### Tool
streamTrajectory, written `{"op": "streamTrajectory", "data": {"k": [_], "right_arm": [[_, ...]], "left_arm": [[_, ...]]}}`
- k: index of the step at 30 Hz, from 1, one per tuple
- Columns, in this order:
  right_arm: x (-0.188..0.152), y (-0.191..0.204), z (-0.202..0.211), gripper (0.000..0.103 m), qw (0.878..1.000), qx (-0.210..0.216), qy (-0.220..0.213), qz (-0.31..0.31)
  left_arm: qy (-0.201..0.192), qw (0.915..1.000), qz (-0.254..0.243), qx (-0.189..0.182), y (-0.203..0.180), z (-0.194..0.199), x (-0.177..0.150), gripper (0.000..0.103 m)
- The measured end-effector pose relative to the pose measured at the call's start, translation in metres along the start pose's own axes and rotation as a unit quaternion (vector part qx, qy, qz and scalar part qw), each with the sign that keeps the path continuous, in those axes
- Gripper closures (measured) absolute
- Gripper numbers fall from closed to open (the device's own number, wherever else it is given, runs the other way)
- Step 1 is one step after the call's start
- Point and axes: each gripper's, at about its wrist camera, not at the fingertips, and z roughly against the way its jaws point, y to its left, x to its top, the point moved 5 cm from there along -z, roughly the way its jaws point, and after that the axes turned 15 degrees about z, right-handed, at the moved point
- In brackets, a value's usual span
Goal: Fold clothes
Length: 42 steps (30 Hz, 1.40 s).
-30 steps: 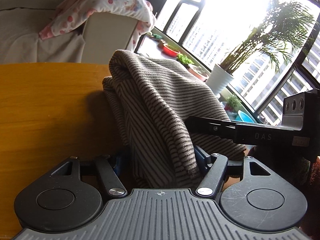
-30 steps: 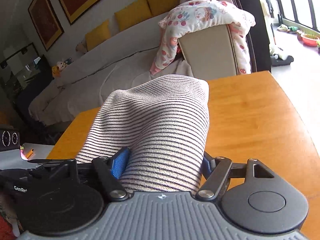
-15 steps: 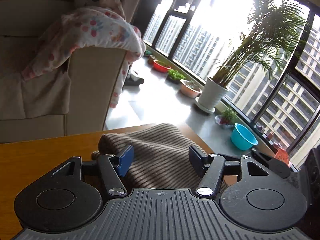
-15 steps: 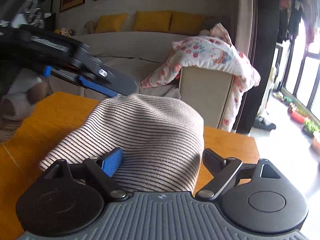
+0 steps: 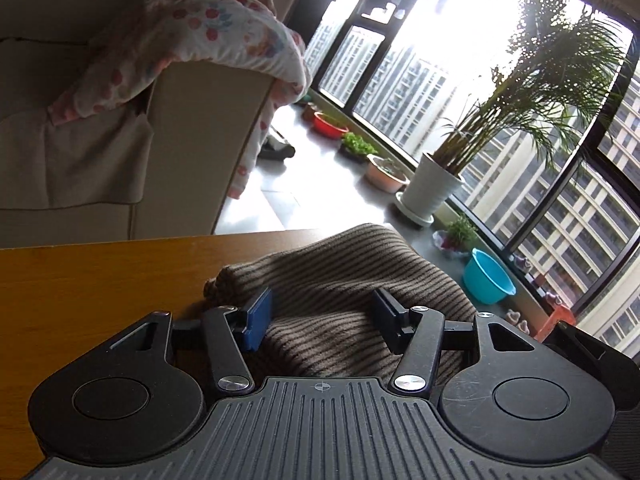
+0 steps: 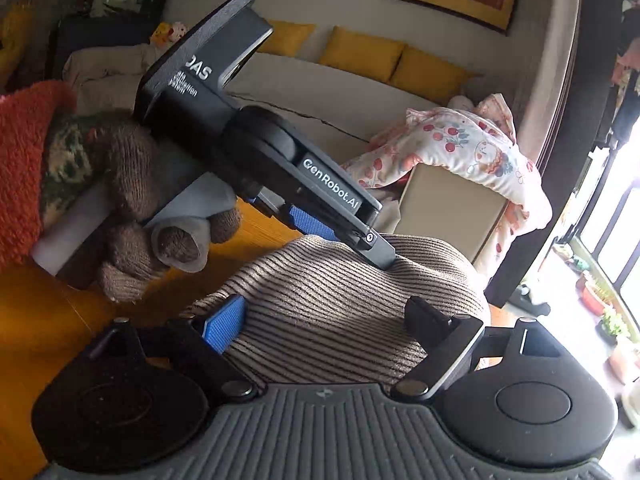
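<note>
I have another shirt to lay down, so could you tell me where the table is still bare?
The wooden table is bare from the striped garment to the edge facing the sofa. It is crowded at the garment, where the left gripper and right gripper both stand open.

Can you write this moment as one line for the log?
garment: striped sweater heaped on wooden table | left gripper: open, jaws just closing, sweater between | right gripper: open, jaws just opening, sweater between

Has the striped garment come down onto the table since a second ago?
Yes. The striped garment has dropped from hanging high in front of the sofa to lying on the wooden table, well below the sofa's armrest in the left wrist view.
</note>
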Motion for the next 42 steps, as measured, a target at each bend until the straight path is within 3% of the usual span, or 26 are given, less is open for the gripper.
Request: {"op": "streamTrajectory", "data": {"k": [3, 4, 9, 10, 12, 13, 15, 17, 21, 22, 27, 29, 33, 36, 38, 42], "right_arm": [[-0.012, -0.036, 0.023, 0.011, 0.991, 0.038, -0.018, -0.127], [-0.017, -0.046, 0.026, 0.004, 0.985, 0.039, -0.017, -0.164], [-0.065, -0.073, 0.011, 0.001, 0.95, 0.034, 0.024, -0.308], [-0.072, -0.073, 0.005, 0.001, 0.942, 0.045, 0.028, -0.331], [-0.074, -0.07, -0.003, 0.019, 0.928, 0.077, 0.018, -0.364], [-0.069, -0.07, -0.001, 0.02, 0.927, 0.073, 0.007, -0.367], [-0.053, -0.068, 0.013, 0.027, 0.935, 0.071, -0.035, -0.345], [-0.043, -0.067, 0.02, 0.028, 0.944, 0.07, -0.052, -0.319], [-0.06, -0.055, 0.001, 0.028, 0.961, 0.028, 0.03, -0.273], [-0.067, -0.051, 0.0, 0.028, 0.962, 0.02, 0.031, -0.269], [-0.074, -0.044, 0.005, 0.026, 0.96, -0.003, 0.015, -0.278], [-0.075, -0.044, 0.005, 0.025, 0.961, -0.009, 0.015, -0.275], [-0.077, -0.047, 0.006, 0.023, 0.959, -0.009, 0.013, -0.283], [-0.079, -0.049, 0.006, 0.013, 0.956, -0.008, 0.013, -0.294], [-0.085, -0.055, 0.005, 0.008, 0.948, -0.002, 0.013, -0.319], [-0.09, -0.059, 0.01, 0.005, 0.938, 0.013, -0.008, -0.345]], "left_arm": [[-0.009, 0.9999, -0.006, -0.003, 0.0, 0.001, -0.003, 0.043], [-0.012, 0.9999, -0.008, -0.005, -0.001, 0.001, -0.004, 0.043], [-0.021, 0.9996, -0.004, -0.019, 0.003, 0.003, -0.008, 0.043], [-0.021, 0.9996, -0.004, -0.02, 0.003, 0.003, -0.007, 0.043], [-0.021, 0.9996, -0.005, -0.02, 0.004, 0.003, -0.007, 0.043], [-0.021, 0.9996, -0.004, -0.02, 0.004, 0.003, -0.007, 0.043], [-0.023, 0.9996, 0.001, -0.018, 0.007, 0.004, -0.005, 0.043], [-0.023, 0.9995, 0.009, -0.022, 0.01, 0.005, -0.004, 0.043], [-0.023, 0.9993, 0.007, -0.027, 0.008, 0.005, -0.005, 0.043], [-0.025, 0.9994, 0.003, -0.025, 0.006, 0.006, -0.005, 0.042], [-0.04, 0.9989, 0.016, -0.019, -0.002, 0.022, -0.003, 0.037], [-0.046, 0.9984, 0.029, -0.016, -0.003, 0.038, -0.007, 0.027], [-0.024, 0.9992, 0.026, -0.016, -0.011, 0.063, -0.034, 0.025], [-0.013, 0.9998, 0.013, 0.004, -0.015, 0.07, -0.059, 0.031], [-0.017, 0.9993, 0.0, 0.033, -0.013, 0.072, -0.072, 0.042], [-0.027, 0.998, 0.0, 0.057, -0.004, 0.074, -0.082, 0.042]]}}
